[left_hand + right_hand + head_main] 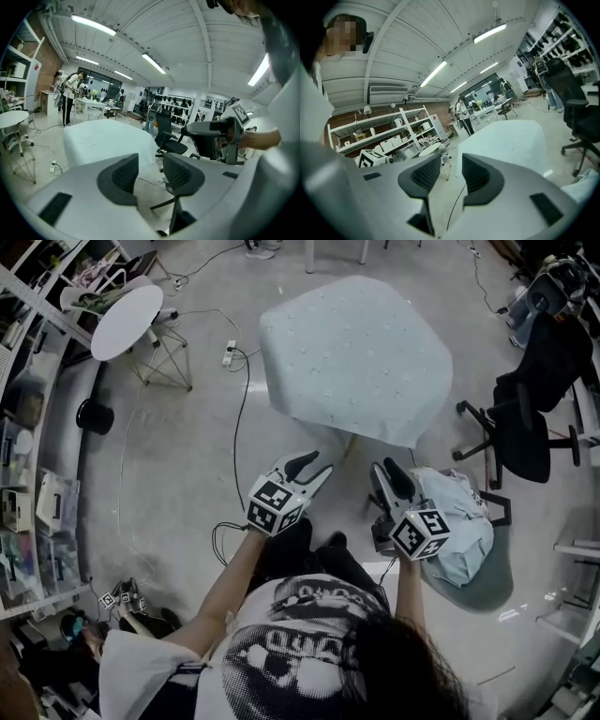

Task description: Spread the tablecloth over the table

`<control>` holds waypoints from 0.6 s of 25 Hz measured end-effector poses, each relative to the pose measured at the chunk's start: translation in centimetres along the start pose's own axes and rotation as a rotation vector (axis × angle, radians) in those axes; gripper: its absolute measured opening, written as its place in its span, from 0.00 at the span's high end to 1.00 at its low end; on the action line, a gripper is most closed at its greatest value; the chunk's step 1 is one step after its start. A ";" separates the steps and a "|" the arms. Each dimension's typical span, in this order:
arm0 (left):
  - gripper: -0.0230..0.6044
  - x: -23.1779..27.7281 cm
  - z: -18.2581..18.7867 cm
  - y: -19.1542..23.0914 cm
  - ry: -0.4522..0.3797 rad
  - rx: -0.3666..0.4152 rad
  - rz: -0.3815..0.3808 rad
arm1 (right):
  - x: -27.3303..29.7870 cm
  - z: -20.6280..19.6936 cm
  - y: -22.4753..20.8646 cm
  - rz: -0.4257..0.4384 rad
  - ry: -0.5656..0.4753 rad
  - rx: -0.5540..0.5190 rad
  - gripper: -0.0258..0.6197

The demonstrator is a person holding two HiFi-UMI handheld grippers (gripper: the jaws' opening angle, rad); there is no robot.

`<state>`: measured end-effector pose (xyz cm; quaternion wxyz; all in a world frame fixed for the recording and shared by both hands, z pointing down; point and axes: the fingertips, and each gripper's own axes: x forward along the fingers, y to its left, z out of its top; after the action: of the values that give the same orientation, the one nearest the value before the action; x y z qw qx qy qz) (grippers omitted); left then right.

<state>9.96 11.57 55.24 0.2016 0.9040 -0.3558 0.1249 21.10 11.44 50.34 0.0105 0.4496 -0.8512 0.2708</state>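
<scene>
A pale blue-green tablecloth (356,357) covers the table ahead of me and hangs over its edges. It also shows in the left gripper view (105,140) and in the right gripper view (506,140). My left gripper (309,468) is held in the air short of the table's near edge, jaws a little apart, nothing between them (150,161). My right gripper (392,479) hovers beside it, jaws also slightly apart and empty (451,164). Neither gripper touches the cloth.
A black office chair (530,418) stands right of the table. A heap of pale cloth (459,526) lies on a seat by my right gripper. A round white side table (127,320) and shelves (37,474) are on the left. A power strip and cable (229,352) lie on the floor.
</scene>
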 end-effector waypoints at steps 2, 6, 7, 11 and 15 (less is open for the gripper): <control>0.70 -0.7 -0.3 -1.7 -0.009 -0.002 0.028 | -1.7 -0.4 0.2 0.025 0.008 -0.016 0.75; 0.74 -1.8 -0.4 -5.3 -0.041 0.007 0.075 | -4.8 -1.0 0.3 0.067 0.011 -0.055 0.78; 0.76 -2.1 -0.4 -6.1 -0.050 0.009 0.085 | -5.4 -1.1 0.5 0.073 0.012 -0.068 0.80; 0.80 -3.7 -0.2 -8.8 -0.088 0.007 0.123 | -7.1 -1.4 1.7 0.106 0.013 -0.143 0.92; 0.85 -4.5 -0.3 -10.8 -0.106 0.025 0.151 | -8.6 -1.5 2.5 0.152 0.002 -0.178 0.98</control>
<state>14.24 21.56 50.83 0.1612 0.8823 -0.4317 0.0963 23.98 19.81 48.24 0.0307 0.3808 -0.9035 0.1944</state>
